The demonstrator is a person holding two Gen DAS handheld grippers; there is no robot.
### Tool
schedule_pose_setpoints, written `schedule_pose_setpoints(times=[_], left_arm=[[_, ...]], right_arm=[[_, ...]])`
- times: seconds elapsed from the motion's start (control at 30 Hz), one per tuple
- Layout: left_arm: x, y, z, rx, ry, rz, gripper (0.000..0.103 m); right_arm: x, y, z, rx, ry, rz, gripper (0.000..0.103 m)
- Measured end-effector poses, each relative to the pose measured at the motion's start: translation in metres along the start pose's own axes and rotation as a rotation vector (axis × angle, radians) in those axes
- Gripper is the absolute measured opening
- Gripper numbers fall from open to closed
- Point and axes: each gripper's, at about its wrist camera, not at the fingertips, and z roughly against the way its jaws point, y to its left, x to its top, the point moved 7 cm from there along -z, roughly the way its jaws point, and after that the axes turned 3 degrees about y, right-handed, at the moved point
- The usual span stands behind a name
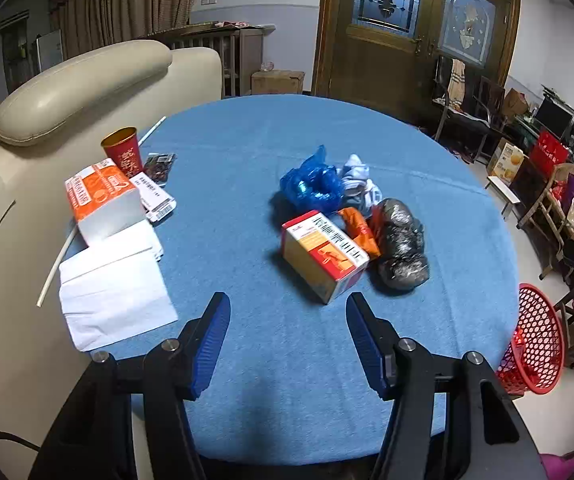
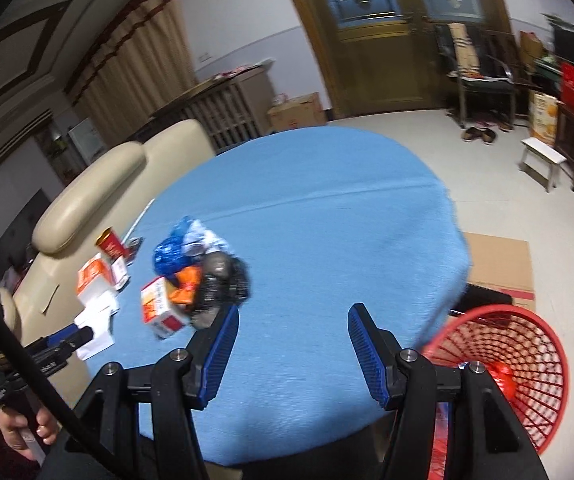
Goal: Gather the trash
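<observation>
Both grippers share one build: the left gripper [image 1: 288, 312] and the right gripper [image 2: 293, 324] have black angular arms, silver round screws at the joints, and ribbed blue pads [image 1: 211, 344]. At lower left of the right wrist view, a bare-skinned hand [image 2: 27, 428] grips a black handle beside a thick black cable [image 2: 27, 364].

The left gripper [image 1: 288, 312] hovers with jaws wide apart over the near side of the blue table [image 1: 247, 380]. Just beyond it lies a small carton [image 1: 321, 254], touching an orange wrapper [image 1: 359, 230] and a black bag [image 1: 401, 246]. A red basket [image 1: 537, 340] stands off the table's right edge.
</observation>
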Motion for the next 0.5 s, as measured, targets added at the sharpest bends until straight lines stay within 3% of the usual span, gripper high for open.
schedule_pose_setpoints(times=[0.27,0.5], left_arm=[[-0.001,0.026,-0.011,0.019,0.024,0.046,0.061],[0.012,0.064,0.022,0.111,-0.062,0.063,0.061]], right_arm=[[0.012,0.044,-0.040,0.071,0.081,0.051,0.061],[0.064,0.127,-0.062,0.155,0.030,0.161,0.061]])
